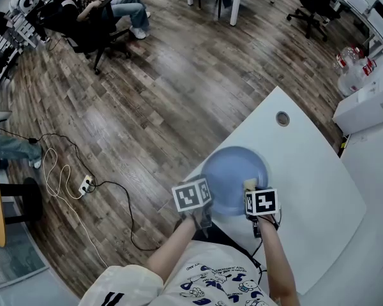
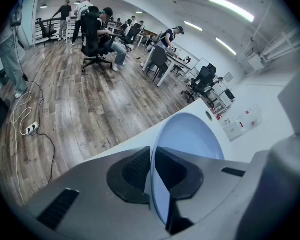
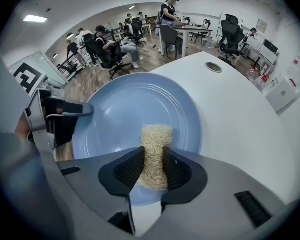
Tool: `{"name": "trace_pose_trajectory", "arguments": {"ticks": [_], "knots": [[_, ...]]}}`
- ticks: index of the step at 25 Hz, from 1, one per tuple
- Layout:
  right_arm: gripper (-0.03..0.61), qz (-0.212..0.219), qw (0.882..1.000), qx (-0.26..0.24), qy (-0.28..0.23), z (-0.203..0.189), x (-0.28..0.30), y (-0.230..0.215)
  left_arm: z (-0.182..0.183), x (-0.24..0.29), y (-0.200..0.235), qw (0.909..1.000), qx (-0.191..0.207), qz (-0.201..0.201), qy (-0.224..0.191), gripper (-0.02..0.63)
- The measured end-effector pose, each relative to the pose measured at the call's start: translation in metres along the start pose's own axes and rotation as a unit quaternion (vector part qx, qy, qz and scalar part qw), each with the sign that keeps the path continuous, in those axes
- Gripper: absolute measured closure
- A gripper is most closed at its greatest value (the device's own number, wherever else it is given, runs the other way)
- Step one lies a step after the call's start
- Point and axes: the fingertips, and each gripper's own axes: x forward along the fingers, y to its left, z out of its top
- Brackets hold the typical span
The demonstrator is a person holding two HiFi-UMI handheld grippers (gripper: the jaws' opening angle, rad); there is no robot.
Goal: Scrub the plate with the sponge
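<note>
A light blue plate (image 1: pixel 235 174) lies at the near corner of the white table (image 1: pixel 306 190). My left gripper (image 1: pixel 201 204) is shut on the plate's near-left rim; in the left gripper view the plate (image 2: pixel 190 136) runs edge-on between the black pads. My right gripper (image 1: pixel 255 193) is shut on a pale fibrous sponge (image 1: pixel 249 185), squeezed between its pads (image 3: pixel 121 173). The sponge (image 3: pixel 155 149) rests on the plate (image 3: pixel 120 114) inside, toward the near right. The left gripper (image 3: pixel 60 119) shows at the plate's left edge.
A round cable hole (image 1: pixel 282 118) sits in the table beyond the plate. White boxes (image 1: pixel 367 104) and bottles (image 1: pixel 351 62) stand at the far right. Cables and a power strip (image 1: pixel 85 185) lie on the wooden floor to the left. People sit at desks far off.
</note>
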Motion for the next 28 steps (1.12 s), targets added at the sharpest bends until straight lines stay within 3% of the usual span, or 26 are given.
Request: {"name": "trace_pose_trajectory", "arguments": {"ticks": [28], "knots": [[0.462,0.08,0.996,0.009,0.034,-0.02,0.003,0.047,0.0,0.001,0.0,1.0,0.0,-0.001,-0.002,0.588]]}}
